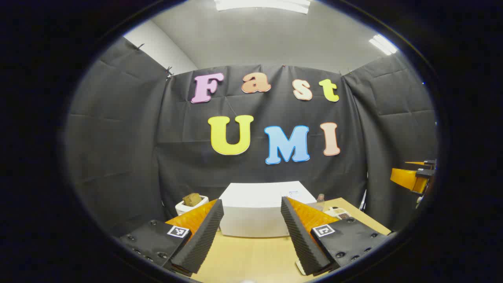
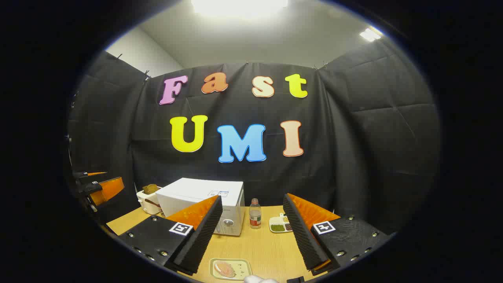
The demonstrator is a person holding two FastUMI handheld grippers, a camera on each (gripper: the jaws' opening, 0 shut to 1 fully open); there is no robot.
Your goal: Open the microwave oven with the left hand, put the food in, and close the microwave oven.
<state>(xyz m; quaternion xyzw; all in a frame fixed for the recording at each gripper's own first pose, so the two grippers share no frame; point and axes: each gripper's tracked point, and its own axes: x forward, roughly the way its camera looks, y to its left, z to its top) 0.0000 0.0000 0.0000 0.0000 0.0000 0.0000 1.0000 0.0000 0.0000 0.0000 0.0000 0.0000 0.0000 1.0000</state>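
Note:
A white microwave oven [image 1: 257,210] stands at the back of the wooden table [image 1: 251,259], its door shut; in the right gripper view the microwave oven [image 2: 204,202] sits left of centre with its control panel facing me. The left gripper [image 1: 251,232] hovers open in front of it, nothing between the fingers. The right gripper [image 2: 251,232] is open above the table's front. Below it lies a small pale tray with the food [image 2: 230,269], a pinkish piece. The left gripper [image 2: 104,188] also appears at the far left of the right gripper view, and the right gripper [image 1: 414,177] at the right edge of the left gripper view.
A white toaster holding bread [image 2: 148,198] stands left of the microwave. A small bottle [image 2: 255,214] and a divided dish of grains [image 2: 281,224] sit to its right. A white object [image 2: 259,279] pokes in at the bottom edge.

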